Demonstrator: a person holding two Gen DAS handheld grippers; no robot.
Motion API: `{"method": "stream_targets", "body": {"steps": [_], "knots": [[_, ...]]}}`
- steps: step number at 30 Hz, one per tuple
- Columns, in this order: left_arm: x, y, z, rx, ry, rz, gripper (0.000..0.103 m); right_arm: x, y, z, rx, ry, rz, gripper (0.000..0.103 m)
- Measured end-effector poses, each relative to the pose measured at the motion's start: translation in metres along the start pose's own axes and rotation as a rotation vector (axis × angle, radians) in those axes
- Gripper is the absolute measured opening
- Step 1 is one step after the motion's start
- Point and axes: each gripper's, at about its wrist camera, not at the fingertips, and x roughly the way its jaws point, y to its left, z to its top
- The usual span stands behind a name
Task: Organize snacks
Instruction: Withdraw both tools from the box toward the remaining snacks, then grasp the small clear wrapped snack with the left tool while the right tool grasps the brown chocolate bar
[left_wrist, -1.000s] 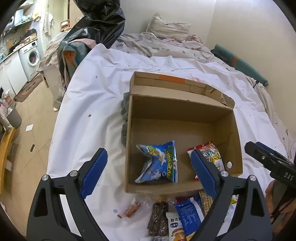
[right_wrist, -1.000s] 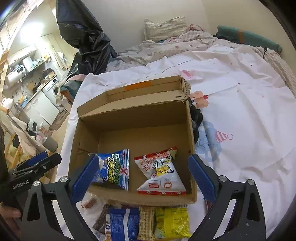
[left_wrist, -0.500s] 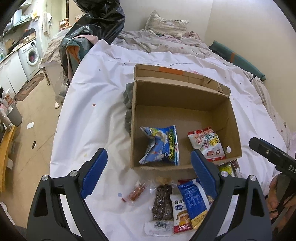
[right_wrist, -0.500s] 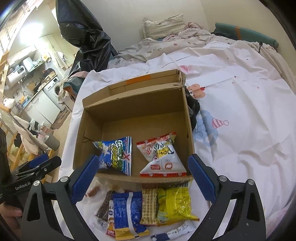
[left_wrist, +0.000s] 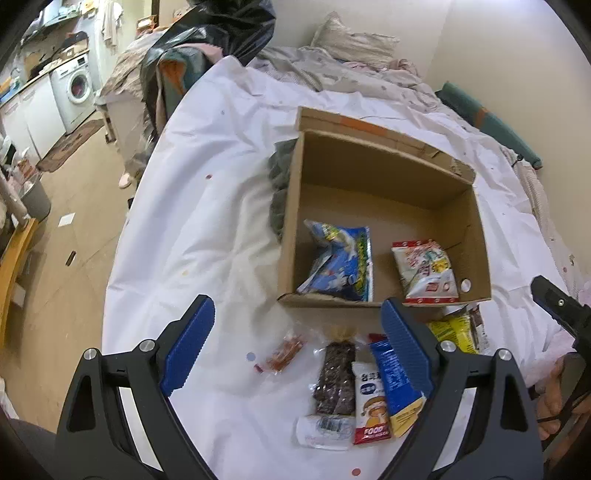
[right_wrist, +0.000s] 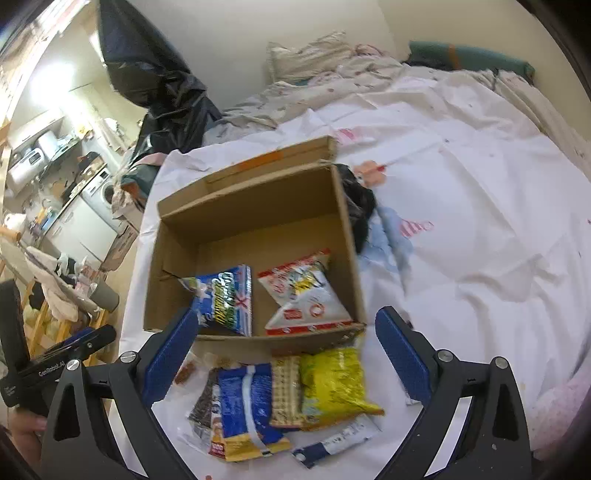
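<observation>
both hand-held grippers hung released and empty, jaws spread wide: the left hand-held gripper (left_wrist: 295, 347) and the right hand-held gripper (right_wrist: 284, 354). the loose snacks lay on the bed sheet (left_wrist: 207, 221) just in front of the cardboard box (right_wrist: 347, 236), at the lower centre of both frames. in the right wrist view the yellow packet (right_wrist: 332, 384) sat between the spread fingers, its long axis running up the frame toward the box. the right hand-held gripper looked the nearer one; the blue packet (right_wrist: 247, 402) lay just left of it. two bags already lay inside the box.
</observation>
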Motion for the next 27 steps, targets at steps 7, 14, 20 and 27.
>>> {"method": "stream_targets", "body": {"steps": [7,14,20,27], "knots": [[0.021,0.019,-0.002,-0.060,0.101,0.037,0.090,0.000,-0.036,-0.004,0.112,0.047,-0.027,0.099],[0.094,0.020,-0.017,-0.037,0.383,0.015,0.080,0.003,-0.050,-0.004,0.183,0.062,-0.038,0.099],[0.125,-0.001,-0.030,0.075,0.428,0.051,0.067,0.011,-0.048,0.000,0.171,0.066,-0.050,0.099],[0.132,-0.018,-0.045,0.179,0.455,0.108,0.012,0.008,-0.059,0.000,0.212,0.071,-0.054,0.099]]}}
